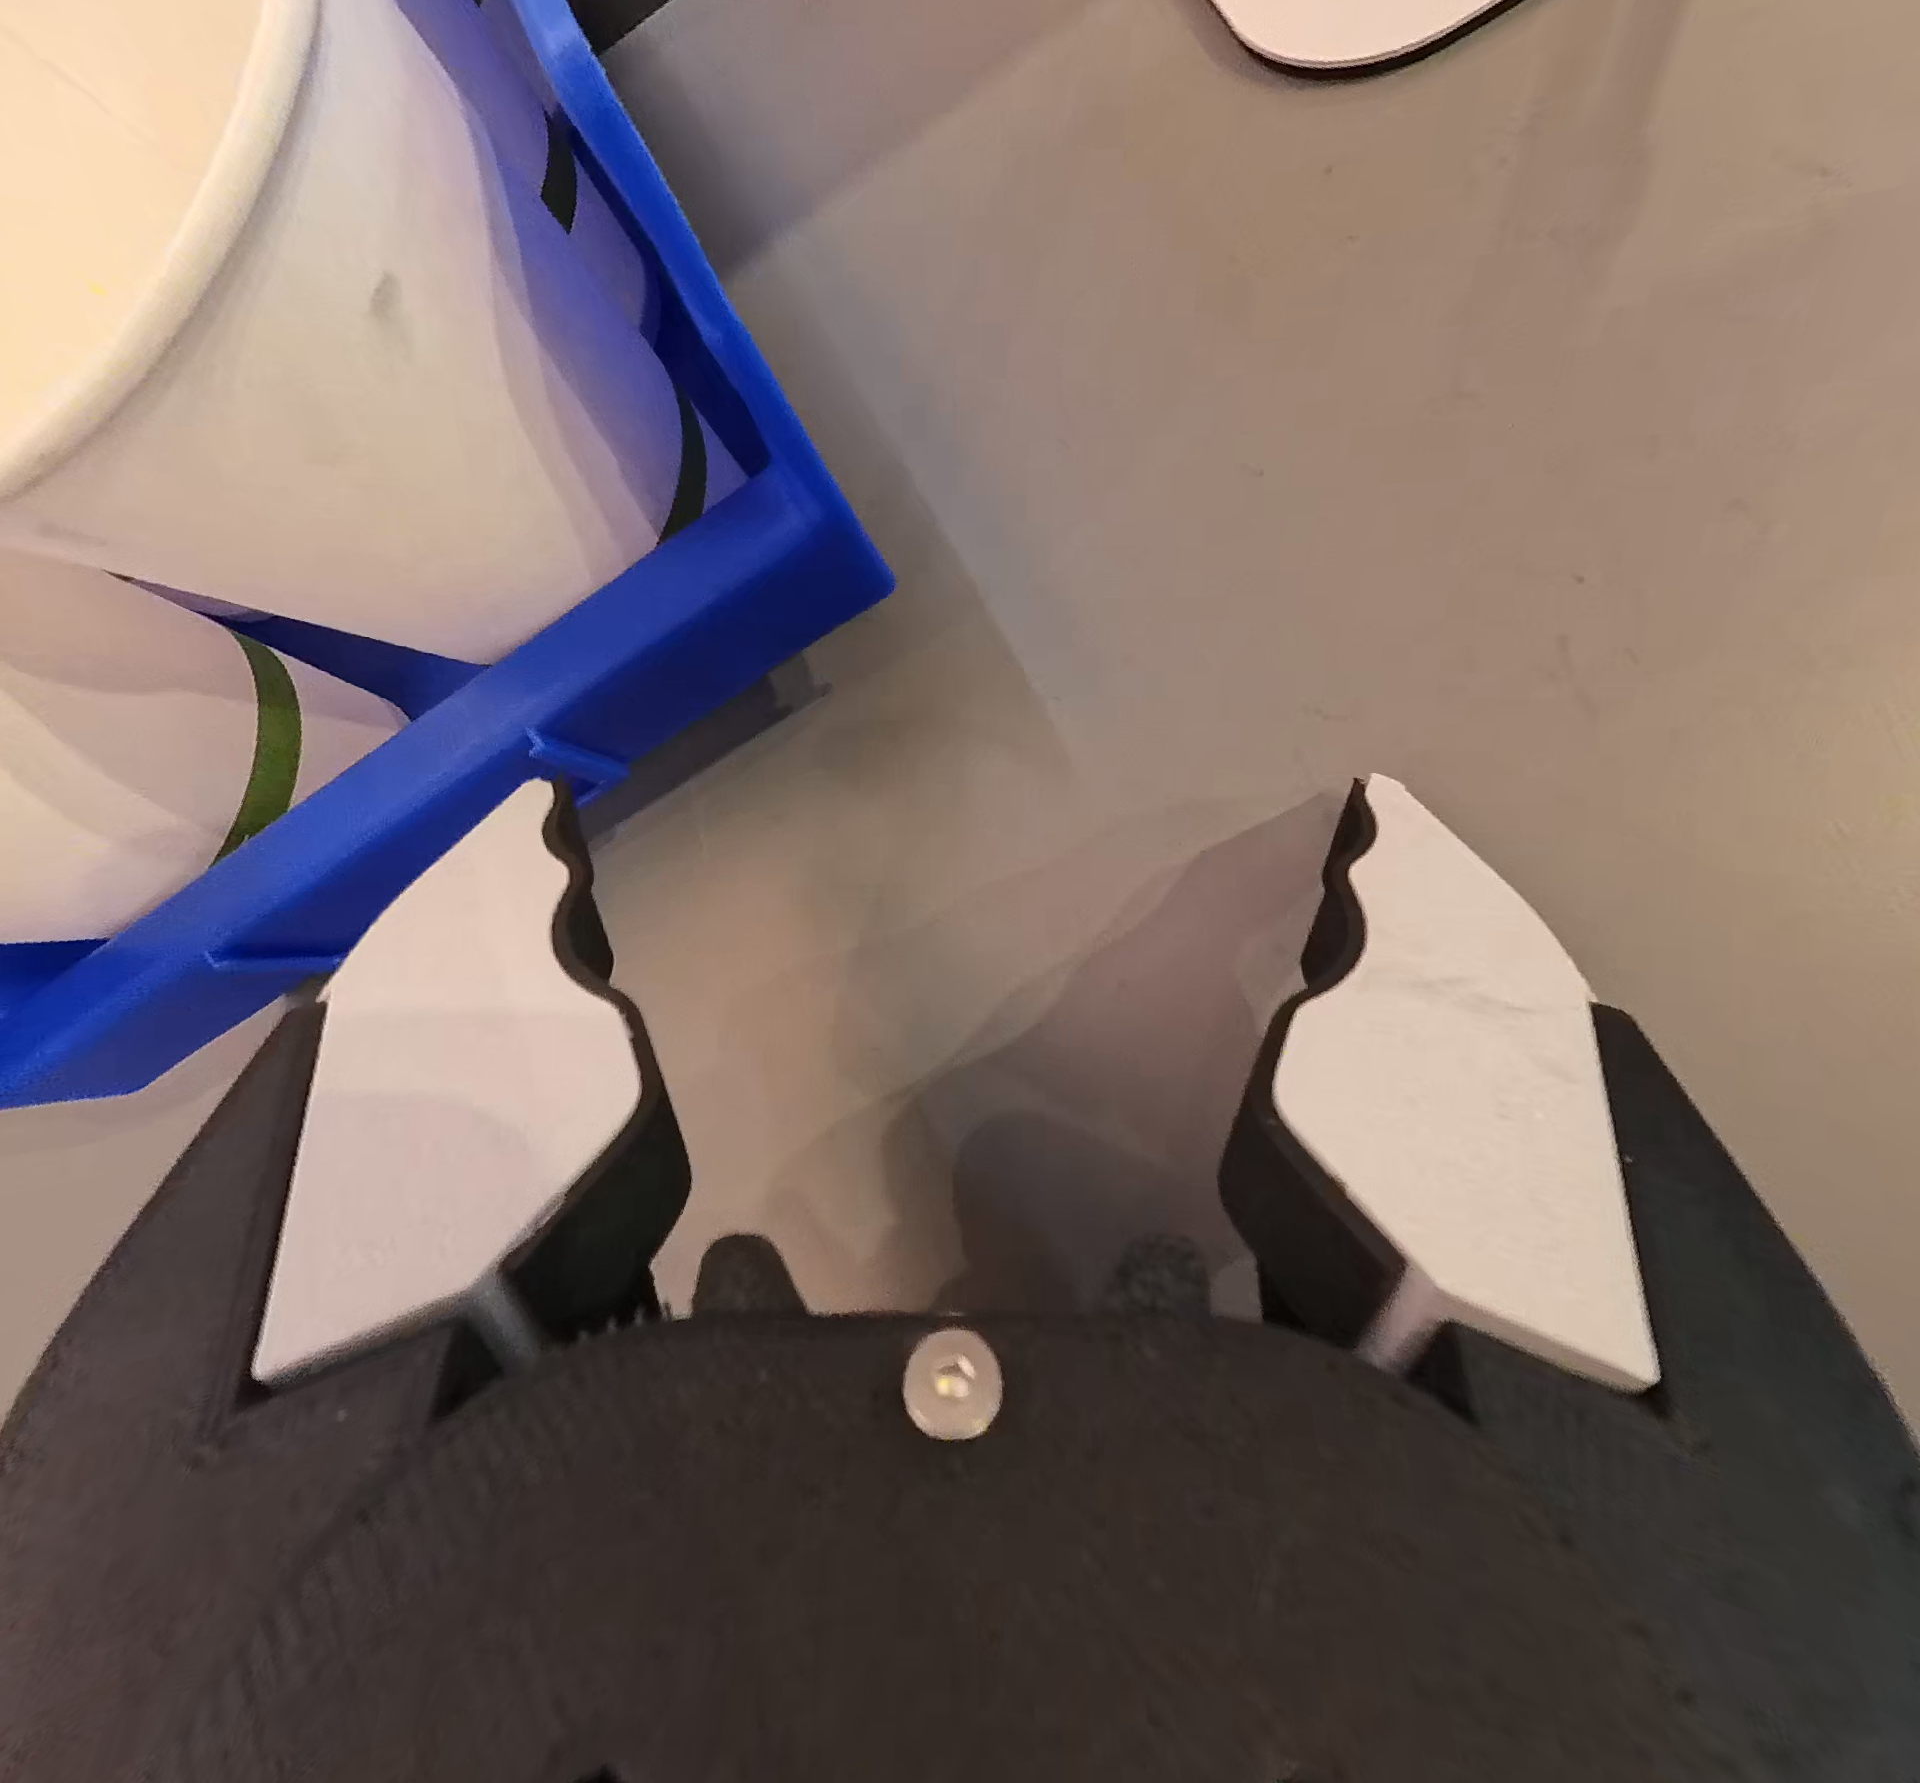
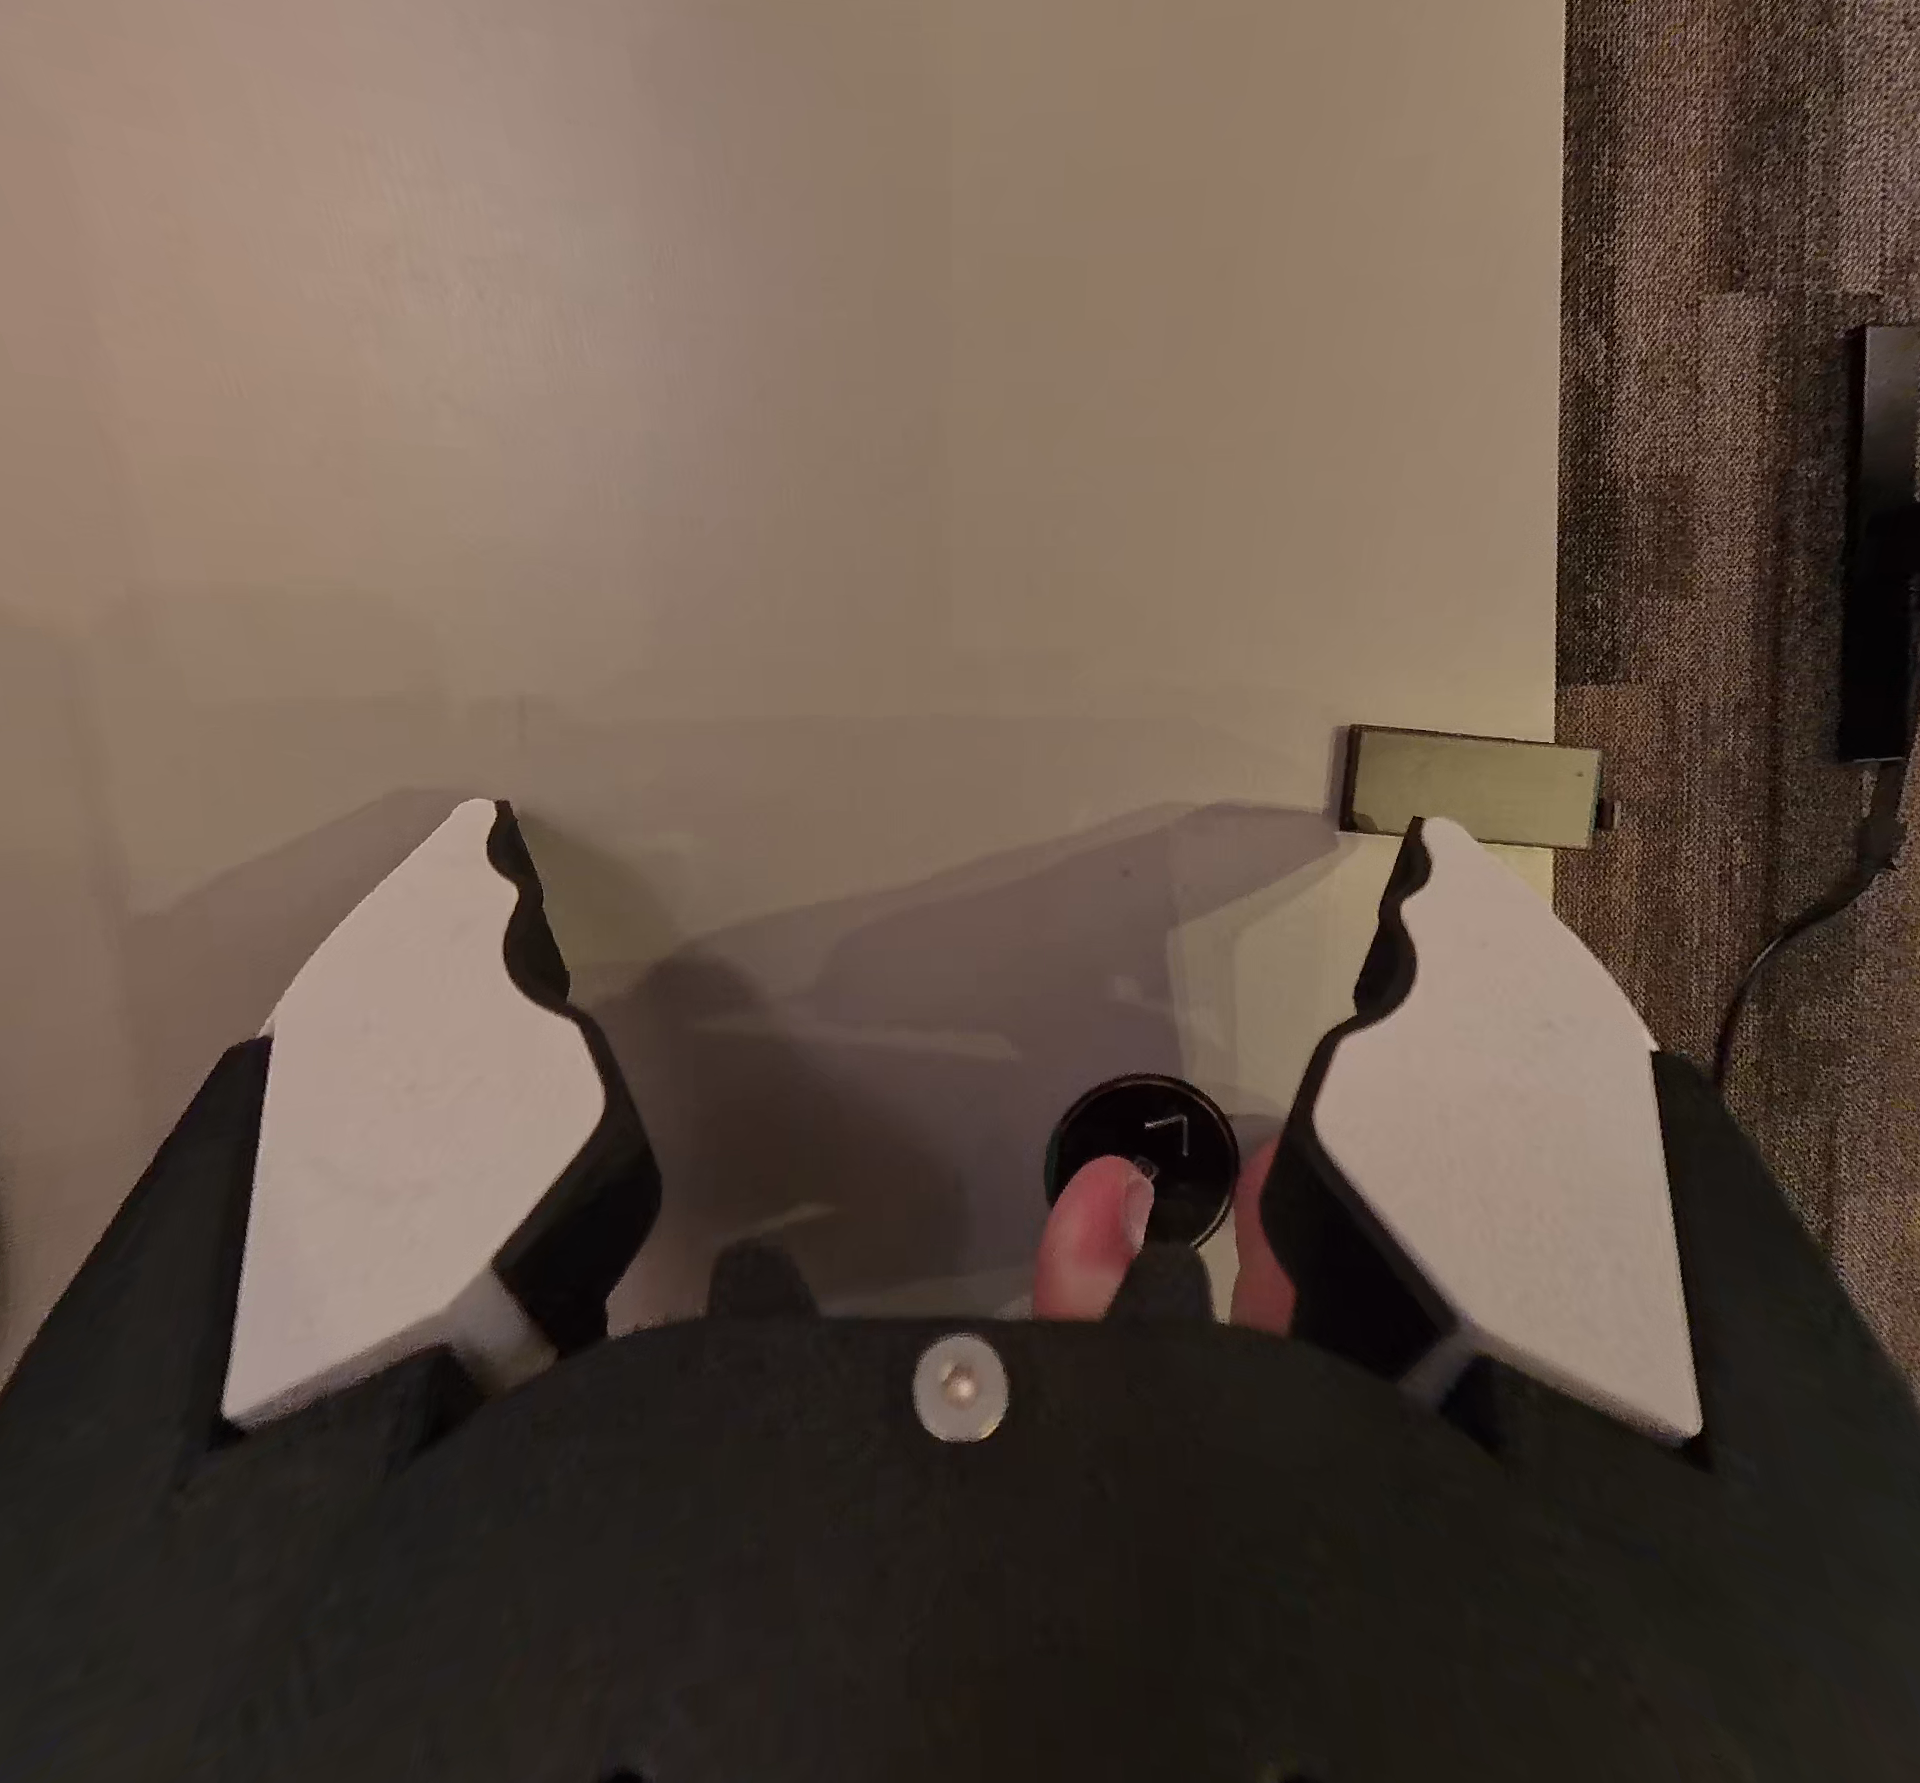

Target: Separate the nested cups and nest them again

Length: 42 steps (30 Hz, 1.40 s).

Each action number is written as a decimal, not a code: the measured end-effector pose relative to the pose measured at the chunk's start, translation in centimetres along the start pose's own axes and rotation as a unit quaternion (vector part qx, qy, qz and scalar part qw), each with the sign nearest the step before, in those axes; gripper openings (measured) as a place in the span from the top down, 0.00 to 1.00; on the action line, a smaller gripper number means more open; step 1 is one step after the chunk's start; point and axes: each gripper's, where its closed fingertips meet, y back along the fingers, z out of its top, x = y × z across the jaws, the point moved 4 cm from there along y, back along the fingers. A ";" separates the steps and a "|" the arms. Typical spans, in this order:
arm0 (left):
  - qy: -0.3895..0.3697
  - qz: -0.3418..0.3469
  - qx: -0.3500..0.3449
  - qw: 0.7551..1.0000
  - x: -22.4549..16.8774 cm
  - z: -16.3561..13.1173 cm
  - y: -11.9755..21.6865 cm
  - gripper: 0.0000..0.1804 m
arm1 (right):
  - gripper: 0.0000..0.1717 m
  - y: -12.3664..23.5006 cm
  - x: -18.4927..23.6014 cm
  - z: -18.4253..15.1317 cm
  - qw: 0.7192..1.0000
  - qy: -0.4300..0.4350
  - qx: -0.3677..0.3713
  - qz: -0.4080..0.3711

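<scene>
Both grippers hang above a pale tabletop (image 2: 831,279) with their fingers spread wide and nothing between the pads. The left gripper (image 1: 956,798) looks down beside a blue plastic crate (image 1: 665,621) whose corner lies up and to the left of its left fingertip (image 1: 556,803); that tip overlaps the crate's outer wall in the view, though whether they touch cannot be told. The white paper cups (image 1: 343,299) stand inside the crate, one wide rim toward the upper left and a second cup with a green band (image 1: 272,746) lower down; all lie outside the finger gap, off to its left. The right gripper (image 2: 956,819) faces bare tabletop near the table's right edge, with no cup in its view; a small dark-framed rectangular plate (image 2: 1475,783) sits by the right fingertip, a black round button (image 2: 1143,1151) lies on the table below with a person's fingers (image 2: 1091,1234) over it, and carpet (image 2: 1745,383) runs beyond the edge. The step in hand appears to be the approach: the left gripper should shift left over the crate wall, centre a cup wall between the pads and close gently, since paper cups crush easily.
</scene>
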 end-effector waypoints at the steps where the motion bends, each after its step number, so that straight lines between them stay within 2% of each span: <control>1: 0.001 -0.001 0.001 1.000 0.1 0.1 0.1 0.28 | 0.14 0.1 0.0 0.0 1.000 0.000 -0.003 0.000; 23: -0.002 0.000 -0.003 1.000 0.8 1.9 2.0 0.26 | 0.14 2.7 0.0 1.3 1.000 0.014 -0.012 0.002; 29: -0.005 0.000 -0.004 1.000 1.0 2.5 2.5 0.26 | 0.14 3.7 -0.3 2.1 1.000 -0.007 -0.024 0.010; 31: -0.013 -0.001 -0.010 1.000 0.9 2.7 2.8 0.24 | 0.16 4.4 -0.3 2.9 0.999 -0.007 -0.046 0.006; 33: -0.020 -0.005 -0.036 0.999 0.8 3.3 3.6 0.25 | 0.18 4.8 -0.1 3.5 0.998 -0.003 -0.066 -0.003; 37: 0.017 0.014 -0.080 0.997 2.6 4.4 5.3 0.28 | 0.27 5.8 1.2 5.0 0.994 0.040 -0.098 -0.033; 39: 0.040 0.016 -0.096 0.994 3.8 5.2 6.1 0.33 | 0.29 6.5 2.5 6.8 0.991 0.048 -0.124 -0.030; 42: 0.032 0.024 -0.117 0.992 5.4 6.7 7.2 0.40 | 0.35 7.3 5.4 10.0 0.984 0.062 -0.164 -0.006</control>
